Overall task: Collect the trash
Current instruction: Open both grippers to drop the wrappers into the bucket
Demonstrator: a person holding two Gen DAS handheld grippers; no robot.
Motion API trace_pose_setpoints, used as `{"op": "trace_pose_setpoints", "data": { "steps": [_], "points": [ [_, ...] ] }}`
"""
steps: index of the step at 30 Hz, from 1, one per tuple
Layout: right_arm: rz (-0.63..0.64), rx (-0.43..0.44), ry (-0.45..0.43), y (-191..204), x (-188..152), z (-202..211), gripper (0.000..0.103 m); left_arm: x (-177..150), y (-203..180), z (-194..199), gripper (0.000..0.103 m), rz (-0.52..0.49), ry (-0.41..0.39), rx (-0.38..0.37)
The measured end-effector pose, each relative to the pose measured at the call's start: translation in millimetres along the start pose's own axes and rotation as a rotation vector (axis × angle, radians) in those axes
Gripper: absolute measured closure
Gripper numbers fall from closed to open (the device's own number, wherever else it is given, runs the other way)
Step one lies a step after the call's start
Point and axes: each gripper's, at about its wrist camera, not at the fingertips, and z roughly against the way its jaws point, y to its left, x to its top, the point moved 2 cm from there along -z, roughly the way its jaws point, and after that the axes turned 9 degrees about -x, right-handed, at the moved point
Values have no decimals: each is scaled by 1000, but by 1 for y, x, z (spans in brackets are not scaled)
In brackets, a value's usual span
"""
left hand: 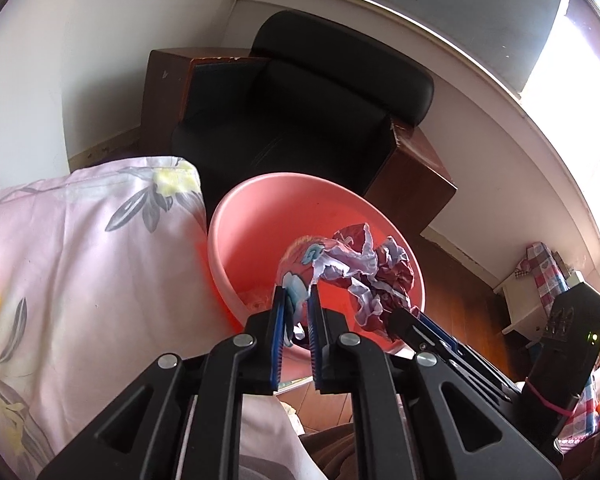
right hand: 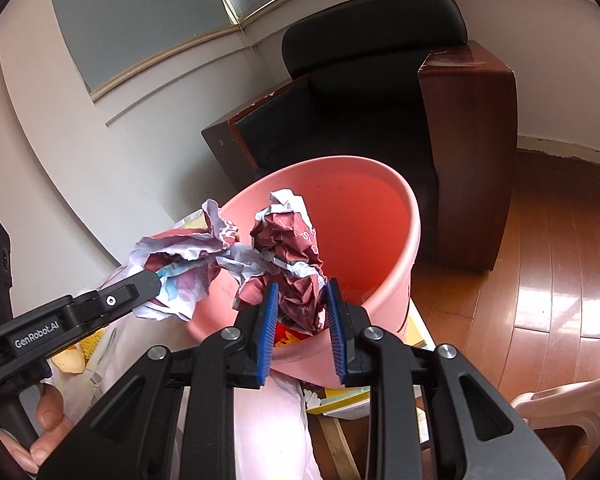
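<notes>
A crumpled red and white paper (left hand: pixel 352 264) hangs over the open pink bin (left hand: pixel 256 224). My left gripper (left hand: pixel 298 300) is shut on its left end. My right gripper (right hand: pixel 302 300) is shut on its dark red right end (right hand: pixel 296 256), and its tip shows in the left wrist view (left hand: pixel 404 318). In the right wrist view the left gripper (right hand: pixel 152 280) pinches the paper's pale left end (right hand: pixel 180 280) beside the pink bin (right hand: pixel 396 248). Some trash lies at the bin's bottom.
A black armchair with brown wooden sides (left hand: pixel 300 112) stands behind the bin. A pink floral quilt (left hand: pixel 80 260) lies left of the bin. Wooden floor (right hand: pixel 540 280) spreads to the right. A pink plastic chair (right hand: pixel 560 404) is at lower right.
</notes>
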Motion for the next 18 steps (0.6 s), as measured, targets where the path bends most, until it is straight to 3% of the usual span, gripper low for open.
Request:
{"op": "trace_pose_setpoints", "data": {
  "steps": [4,18],
  "points": [
    [-14,3,9,-2,0,-3,76,-1,1,1,72,-1,-4,13],
    [-4,-2,16,1,2,-4,68,-9,-2,25,63,-48,-17,17]
  ]
}}
